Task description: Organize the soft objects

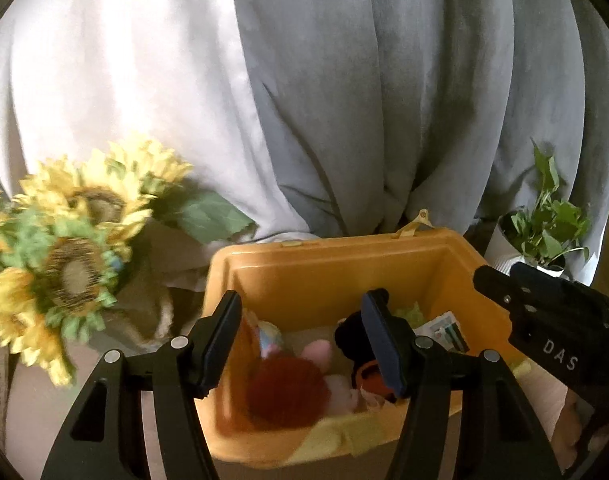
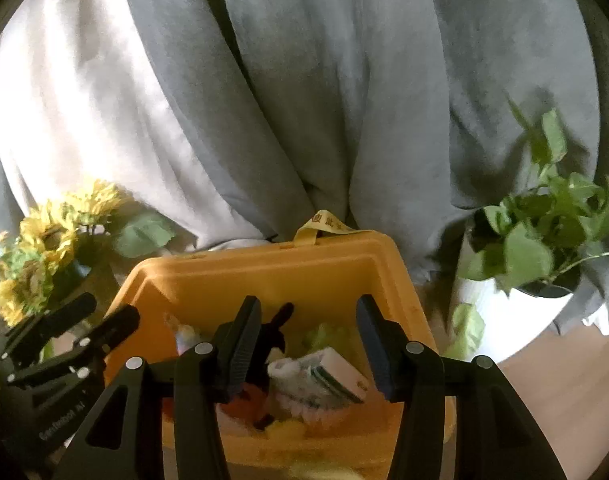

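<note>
Soft toys [image 1: 300,384] lie heaped in an orange bin [image 1: 344,276] in the left wrist view: a fuzzy red-brown one nearest, pink and pale pieces beside it, a black plush [image 1: 350,334] behind, and a yellow cloth [image 1: 344,436] draped over the near rim. The left hand-held gripper [image 1: 306,340] hangs over the bin with its fingers spread and nothing between them. Sunflowers [image 1: 68,248] stand to the left, a potted plant [image 1: 544,236] far right, grey curtains [image 1: 344,100] behind.

From the right wrist view, the same bin [image 2: 264,276] holds the black plush [image 2: 274,330], an orange toy [image 2: 248,400] and a white packet [image 2: 324,376] on the right. The right hand-held gripper [image 2: 310,350] is spread too, empty, above the bin. The left hand-held gripper [image 2: 68,332] shows at the left edge, the potted plant [image 2: 536,240] to the right.
</note>
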`<move>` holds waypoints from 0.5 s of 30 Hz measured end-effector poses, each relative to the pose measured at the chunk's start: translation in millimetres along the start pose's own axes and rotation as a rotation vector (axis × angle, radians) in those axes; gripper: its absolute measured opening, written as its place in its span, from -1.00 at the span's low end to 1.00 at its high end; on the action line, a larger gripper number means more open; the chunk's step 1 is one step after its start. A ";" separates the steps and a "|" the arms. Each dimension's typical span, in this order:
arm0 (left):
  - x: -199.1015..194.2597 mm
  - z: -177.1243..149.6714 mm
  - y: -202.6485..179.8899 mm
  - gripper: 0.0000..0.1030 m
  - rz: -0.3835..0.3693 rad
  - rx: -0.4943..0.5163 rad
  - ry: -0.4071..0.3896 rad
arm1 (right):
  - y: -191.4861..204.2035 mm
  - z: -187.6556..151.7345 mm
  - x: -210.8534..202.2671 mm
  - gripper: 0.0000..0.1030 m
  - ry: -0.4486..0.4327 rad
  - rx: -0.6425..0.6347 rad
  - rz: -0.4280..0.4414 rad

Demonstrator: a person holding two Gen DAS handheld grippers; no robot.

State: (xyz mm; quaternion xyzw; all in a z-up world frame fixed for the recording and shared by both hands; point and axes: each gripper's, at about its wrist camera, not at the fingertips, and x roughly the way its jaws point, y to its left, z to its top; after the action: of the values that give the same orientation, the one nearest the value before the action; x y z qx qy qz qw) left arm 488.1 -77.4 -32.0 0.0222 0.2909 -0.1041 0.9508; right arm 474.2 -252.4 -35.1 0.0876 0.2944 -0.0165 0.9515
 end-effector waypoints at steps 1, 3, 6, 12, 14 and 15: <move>-7.4 -0.9 -0.4 0.19 0.008 0.001 -0.009 | 0.6 -1.2 -5.7 -0.01 -0.004 -0.001 0.000; -20.5 -2.0 -1.1 0.21 0.021 0.005 -0.025 | 1.9 -3.6 -17.0 0.02 -0.016 -0.005 0.000; -43.5 -6.6 -2.5 0.23 0.044 0.007 -0.049 | 6.5 -9.2 -40.8 0.10 -0.045 -0.017 -0.011; -89.0 -18.3 -4.6 0.29 0.060 0.017 -0.081 | 14.3 -21.8 -84.6 0.19 -0.085 -0.027 -0.027; -100.8 -23.0 -4.4 0.30 0.058 0.019 -0.085 | 17.0 -28.1 -100.4 0.19 -0.097 -0.030 -0.030; -107.5 -26.0 -3.9 0.30 0.055 0.018 -0.085 | 17.5 -30.7 -107.3 0.19 -0.102 -0.031 -0.032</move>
State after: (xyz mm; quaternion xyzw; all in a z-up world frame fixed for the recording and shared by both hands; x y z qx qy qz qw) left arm 385.9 -58.6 6.4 0.0345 0.2483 -0.0815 0.9646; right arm 369.9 -231.9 3.2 0.0672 0.2473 -0.0315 0.9661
